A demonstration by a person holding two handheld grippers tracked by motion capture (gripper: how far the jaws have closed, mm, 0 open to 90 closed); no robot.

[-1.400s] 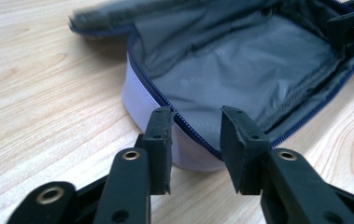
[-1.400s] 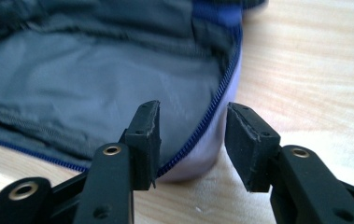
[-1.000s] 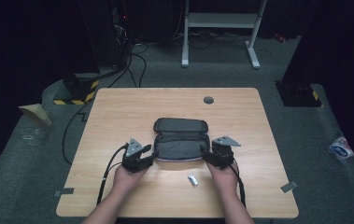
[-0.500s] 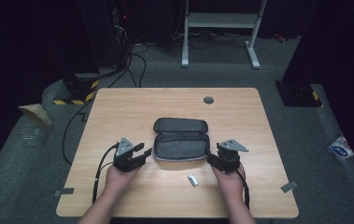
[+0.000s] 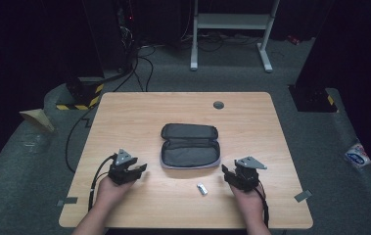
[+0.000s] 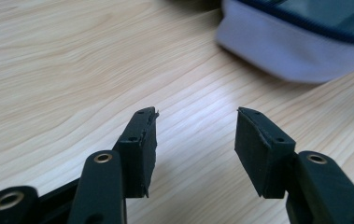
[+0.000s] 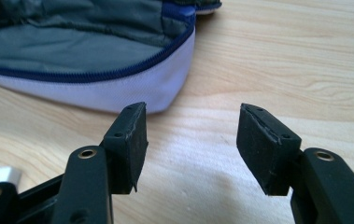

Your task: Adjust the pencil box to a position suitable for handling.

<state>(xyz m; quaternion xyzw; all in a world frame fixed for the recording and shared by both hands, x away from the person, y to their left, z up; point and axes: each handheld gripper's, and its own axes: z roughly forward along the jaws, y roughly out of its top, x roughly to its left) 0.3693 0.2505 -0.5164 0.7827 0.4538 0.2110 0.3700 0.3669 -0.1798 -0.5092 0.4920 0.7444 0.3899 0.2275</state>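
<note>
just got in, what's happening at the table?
A person holds a tool in each hand over a wooden table. An unzipped grey pouch lies open in the middle, and a small white item sits in front of it, nearer the right tool. The left tool and the right one flank the pouch, both open and empty, touching nothing. Neither is gripping the pouch right now.

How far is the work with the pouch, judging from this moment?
Done: the grey pouch lies unzipped, open flat on the table. In hand: nothing; the left gripper and right gripper are open, empty, either side. Left: perhaps the small white object, outside the pouch.
</note>
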